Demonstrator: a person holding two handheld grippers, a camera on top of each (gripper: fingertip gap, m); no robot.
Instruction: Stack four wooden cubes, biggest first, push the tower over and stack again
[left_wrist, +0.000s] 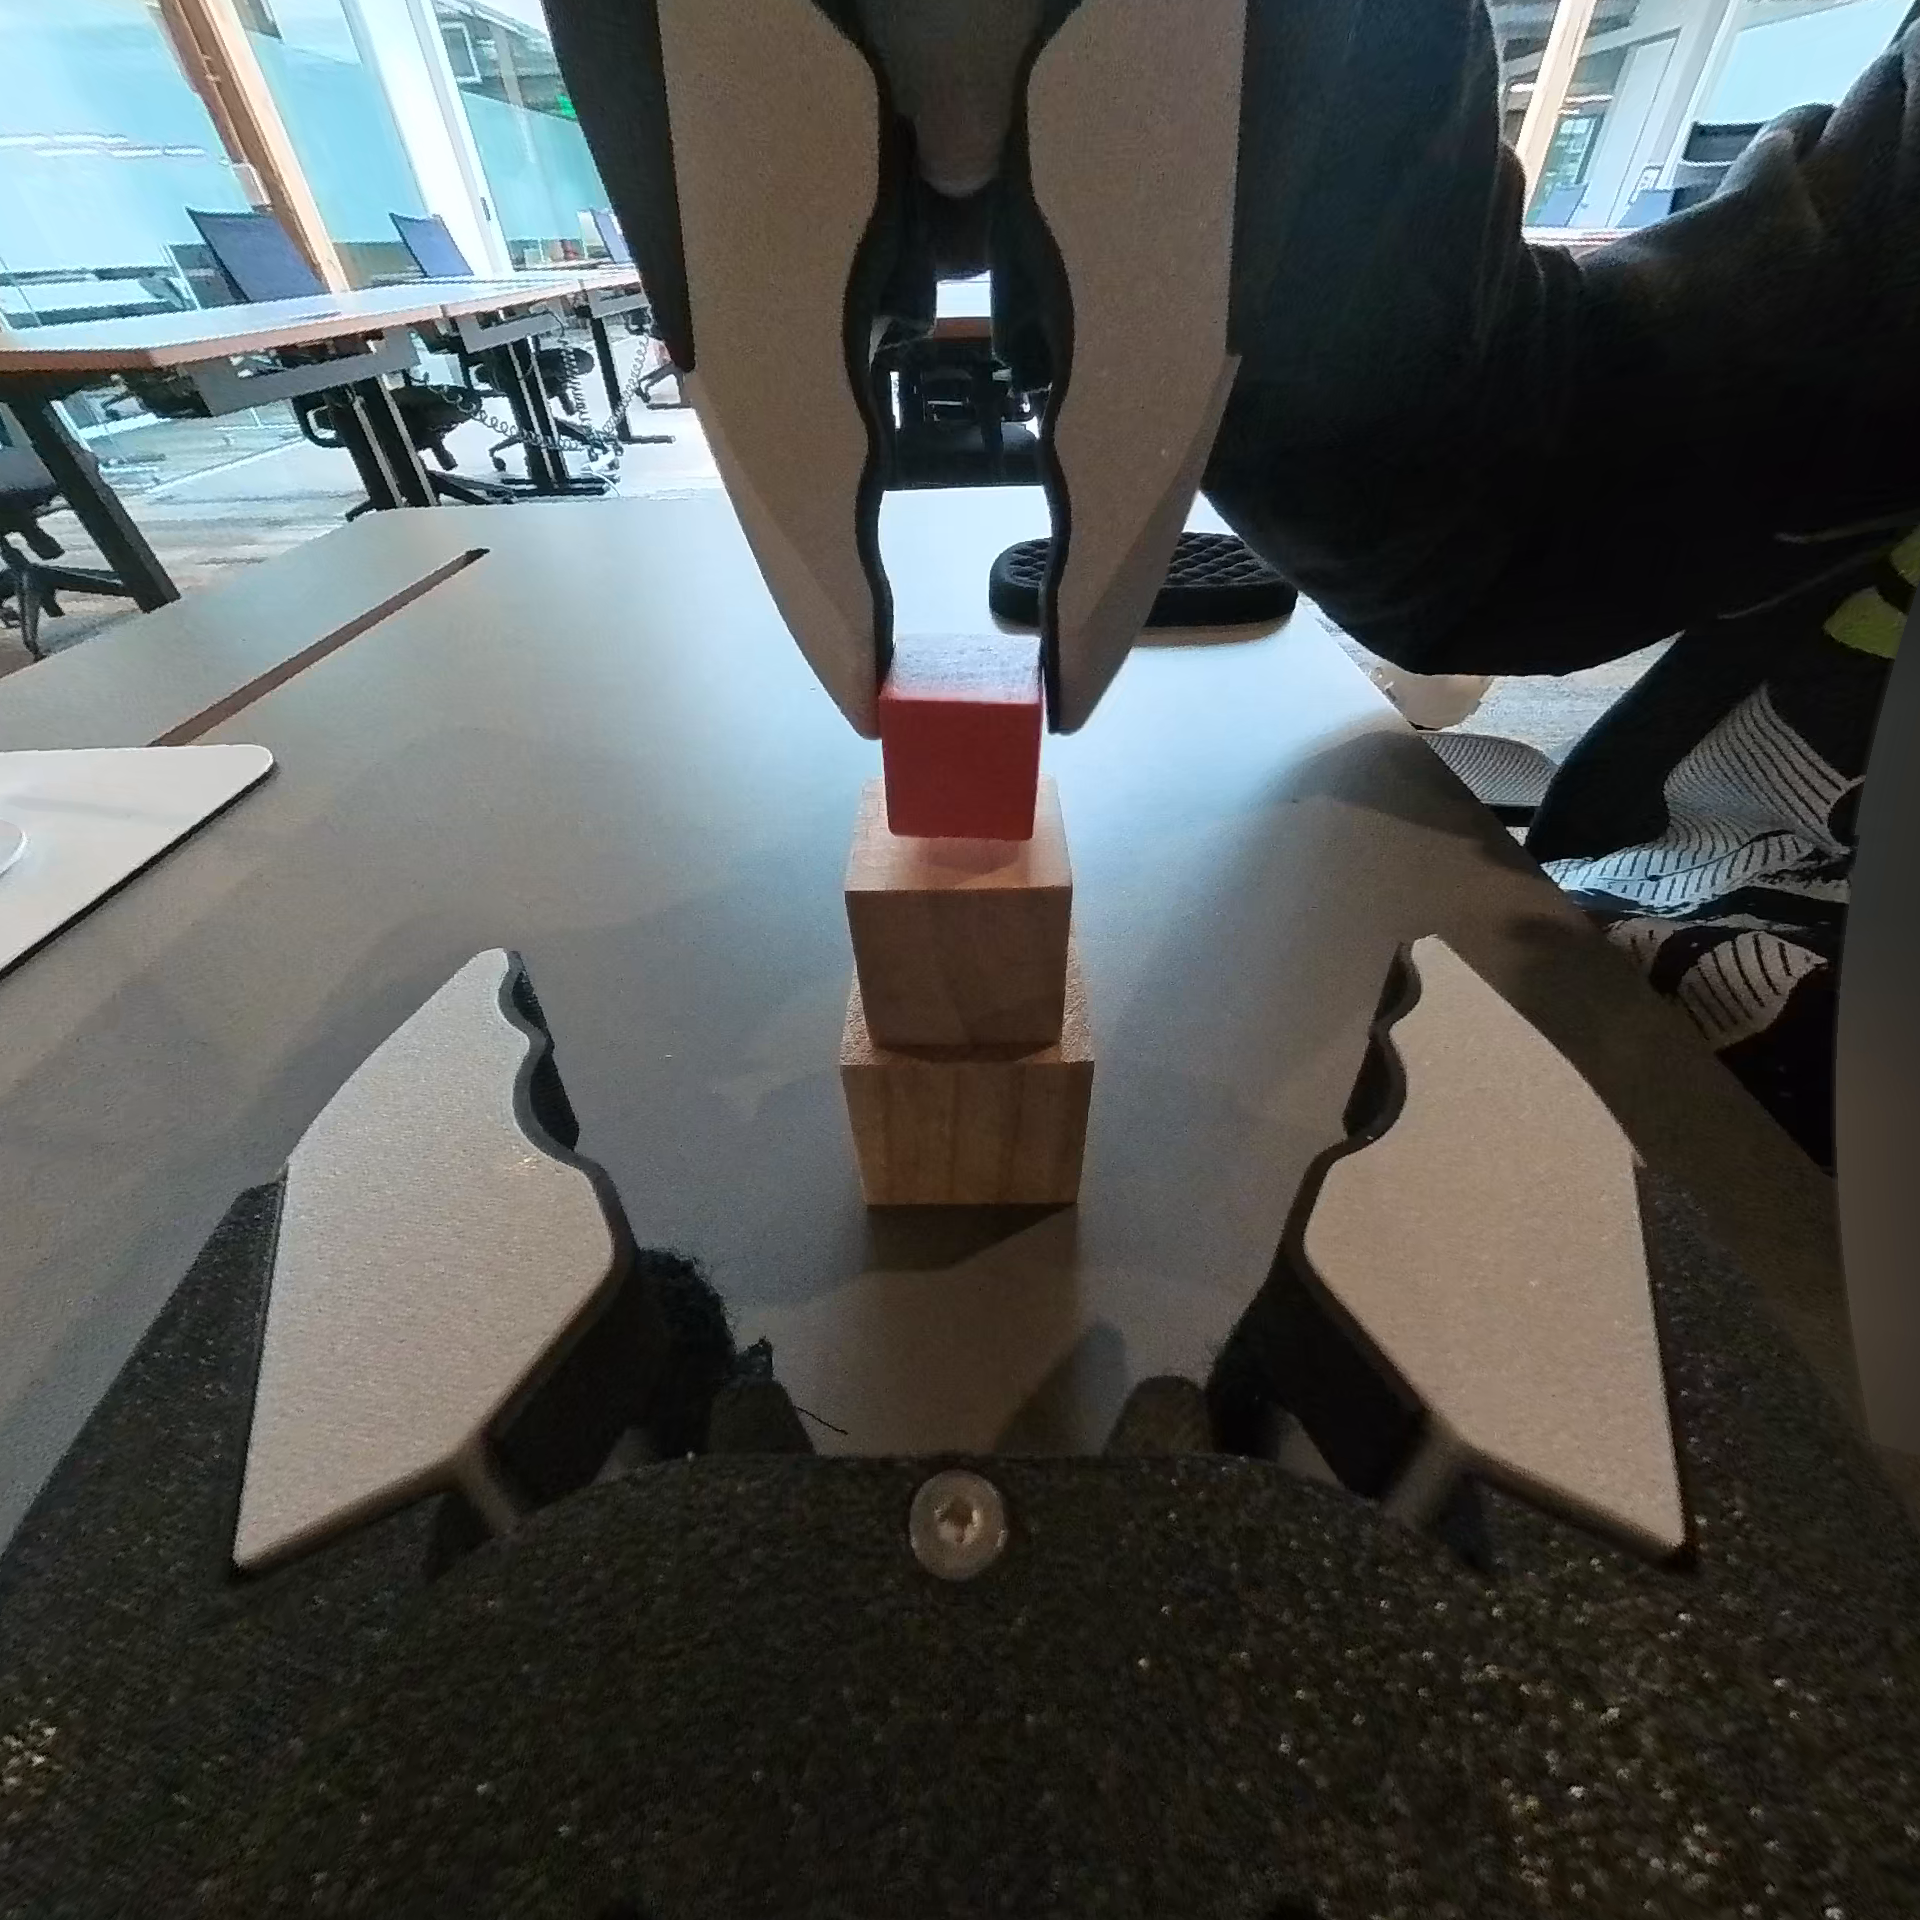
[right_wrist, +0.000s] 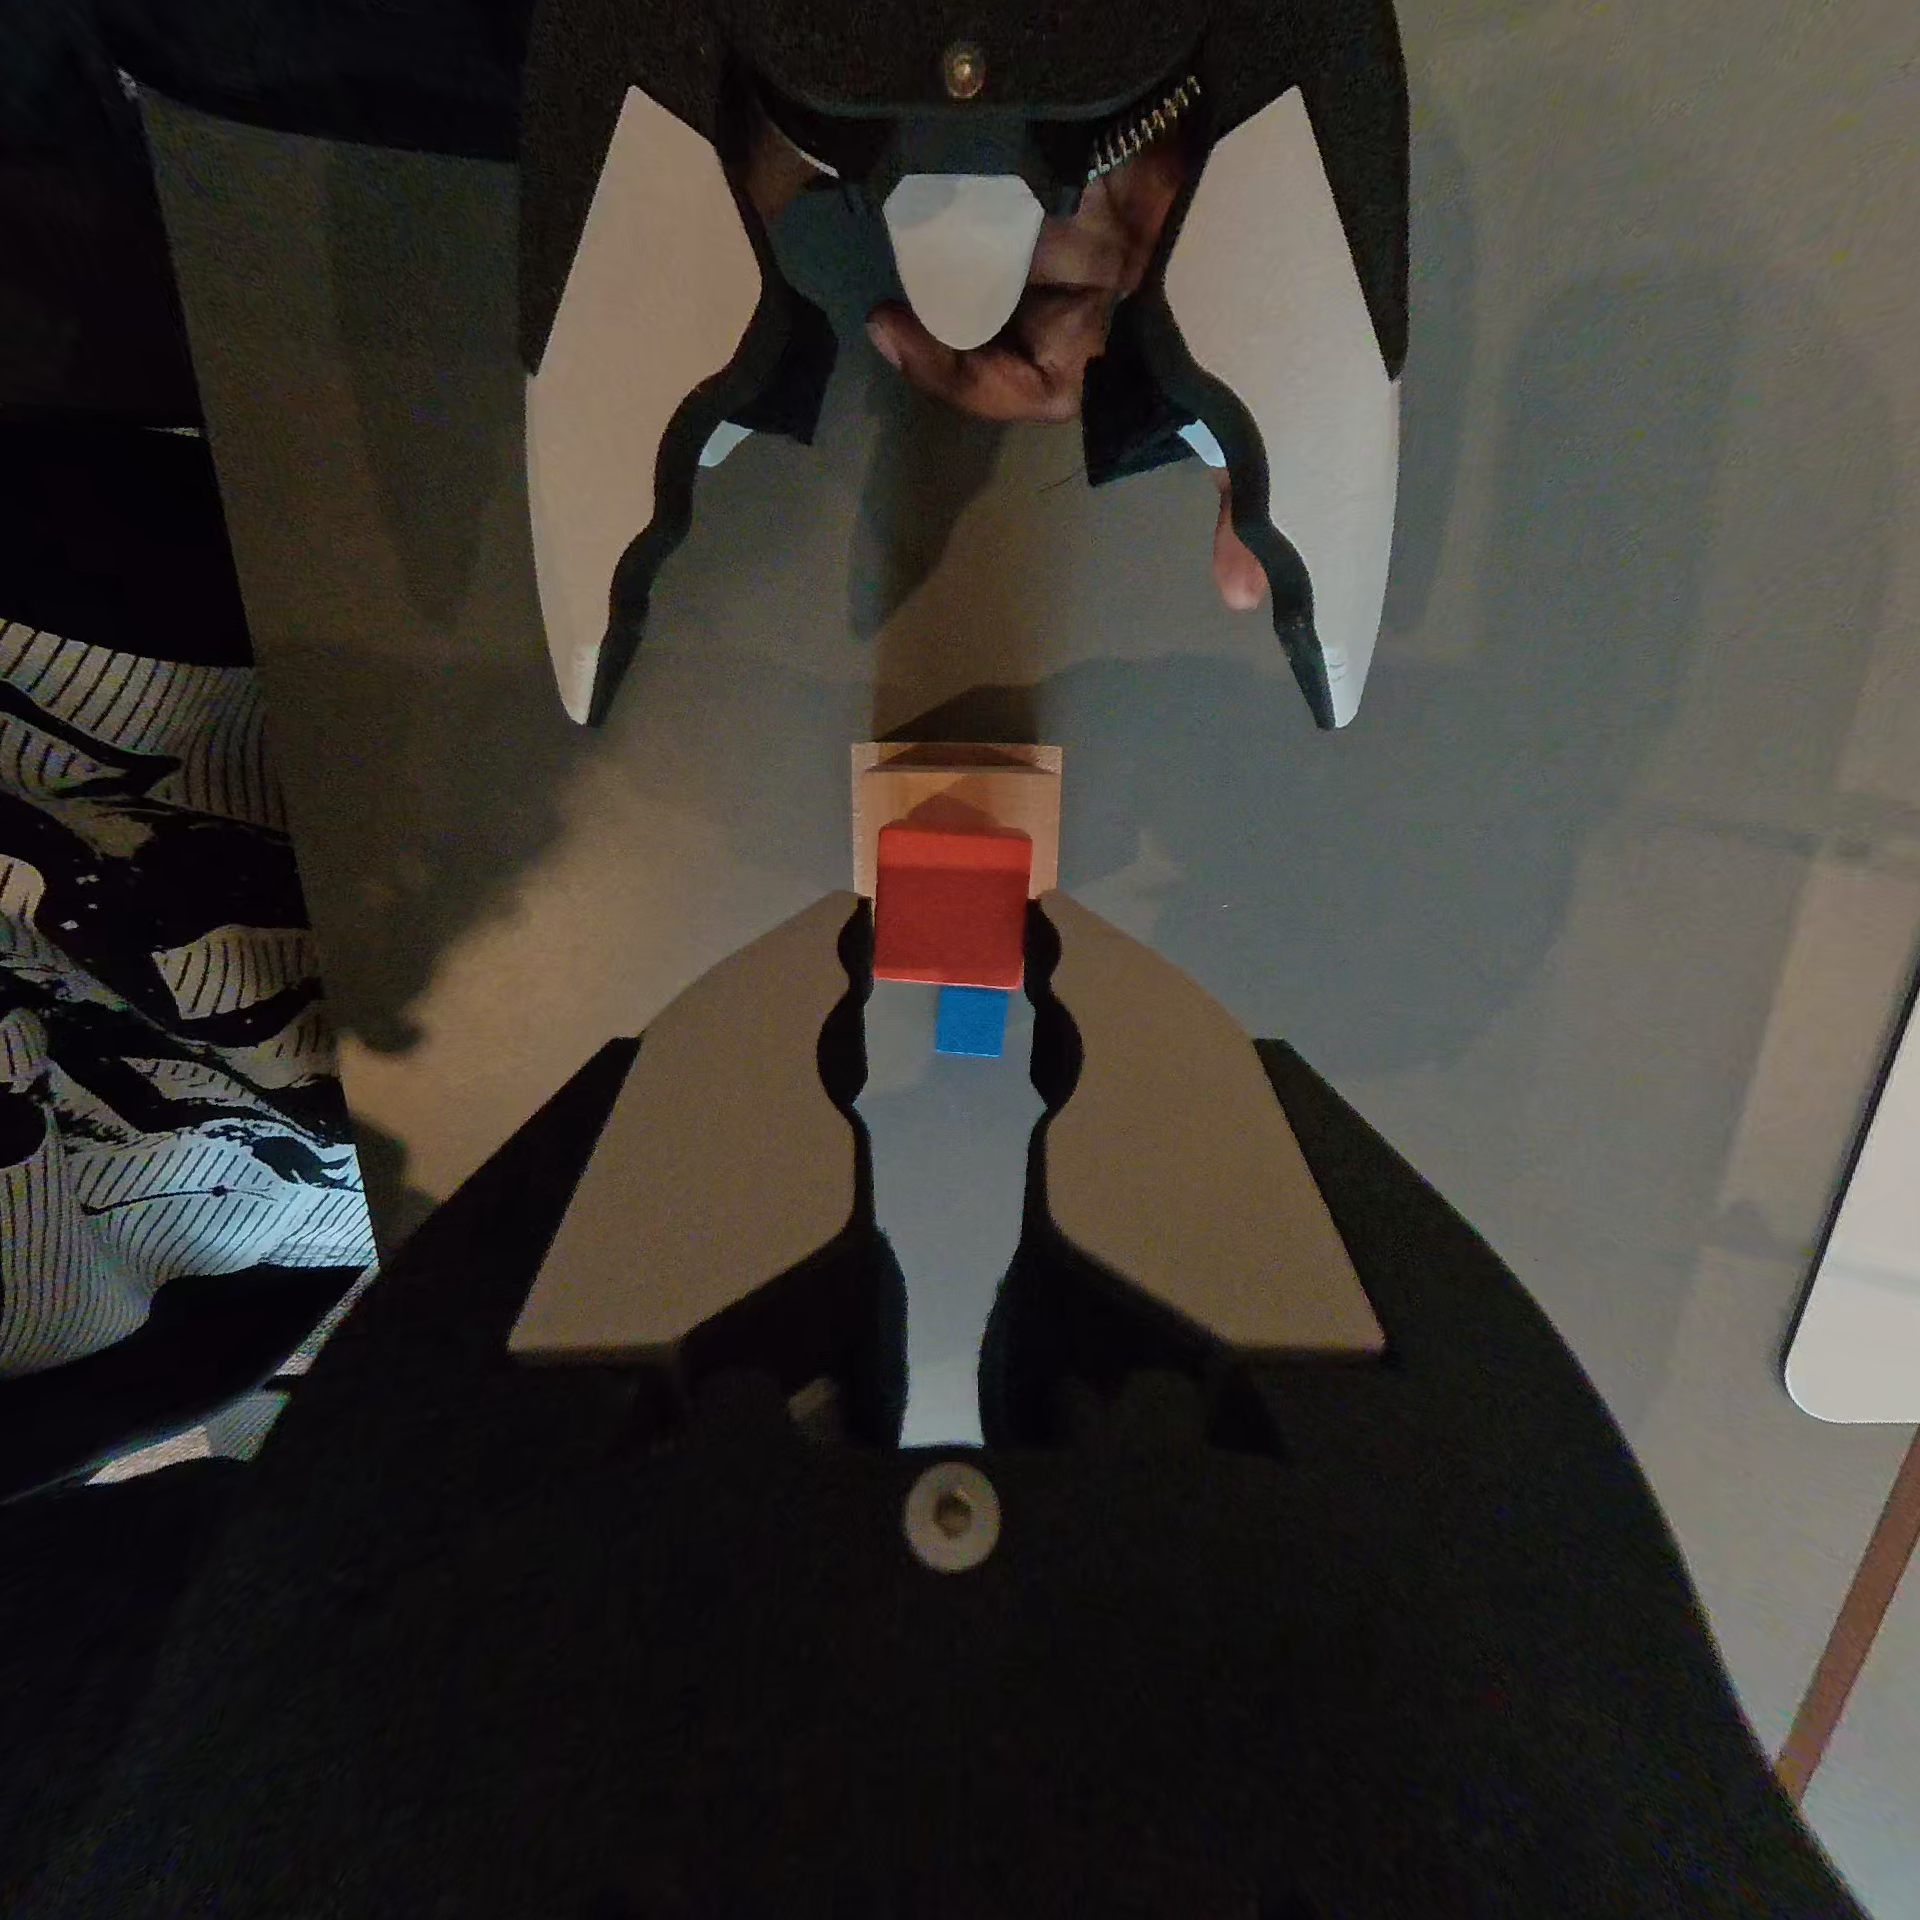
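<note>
Two plain wooden cubes stand stacked on the dark grey table (left_wrist: 520, 831), the larger cube (left_wrist: 966, 1132) below and the smaller one (left_wrist: 958, 956) on it. My right gripper (left_wrist: 961, 717) comes down from above, shut on a red cube (left_wrist: 958, 764) at the top of the stack; whether the cube touches I cannot tell. My left gripper (left_wrist: 961, 966) is open wide and empty, its fingers on either side of the stack, clear of it. The right wrist view looks straight down on the right gripper (right_wrist: 943, 904), the red cube (right_wrist: 951, 914), the wooden cubes (right_wrist: 935, 800), the open left gripper (right_wrist: 956, 707) and a small blue cube (right_wrist: 968, 1023) on the table.
A white flat pad (left_wrist: 104, 831) lies at the table's left, also in the right wrist view (right_wrist: 1860, 1247). A black wrist rest (left_wrist: 1195, 582) lies at the far edge. A person's dark sleeve (left_wrist: 1507, 416) and black-and-white patterned cloth (left_wrist: 1766, 914) are at the right.
</note>
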